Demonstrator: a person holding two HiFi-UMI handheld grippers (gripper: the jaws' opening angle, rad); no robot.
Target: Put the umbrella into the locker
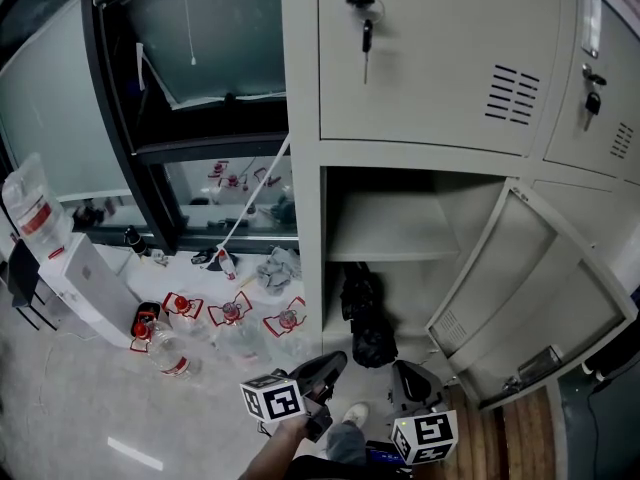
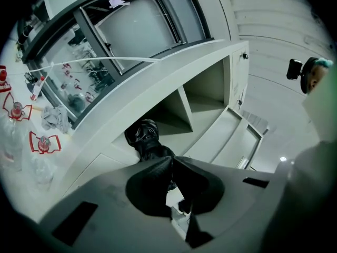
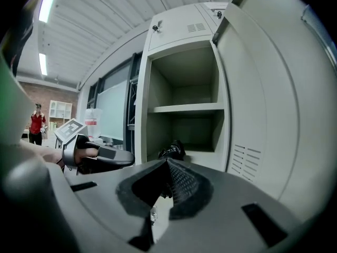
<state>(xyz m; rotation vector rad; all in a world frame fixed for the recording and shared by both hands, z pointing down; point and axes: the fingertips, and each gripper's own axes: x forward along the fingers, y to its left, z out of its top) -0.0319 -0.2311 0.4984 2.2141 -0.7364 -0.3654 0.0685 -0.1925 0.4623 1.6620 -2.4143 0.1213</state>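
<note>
Currently held: nothing

- Left gripper [image 1: 335,361]: tongs pressed together and empty, tips aimed at the umbrella [image 1: 362,316]
- Right gripper [image 1: 405,376]: tongs likewise pressed together and empty, held low in front of the opening, just beside the left one
- Umbrella: black, folded, in the lower compartment of the open locker [image 1: 300,168], under the shelf [image 1: 400,243] and against the left wall; its near end seems to lie close to the front edge

Step in hand, as judged: the umbrella looks placed, so what is left is to check how it sits and deal with the door [image 1: 530,298].
- If the near end overhangs the sill, nudge it inward with closed tips, pushing along its length and not across it, so that it does not roll out
- Bring the right gripper round the outer face of the door, which hangs wide to the right
- Swing the door slowly and watch that no fabric catches at the edge

Count:
- umbrella, one
- grippers, two
- open door, one
- shelf, one, making two compartments
- keys [image 1: 365,30] hanging in the closed doors above, two
- bottles [image 1: 175,353] on the floor [image 1: 80,408] at left, several, number unclear
- person [image 3: 36,124] far off in the right gripper view, one
</note>
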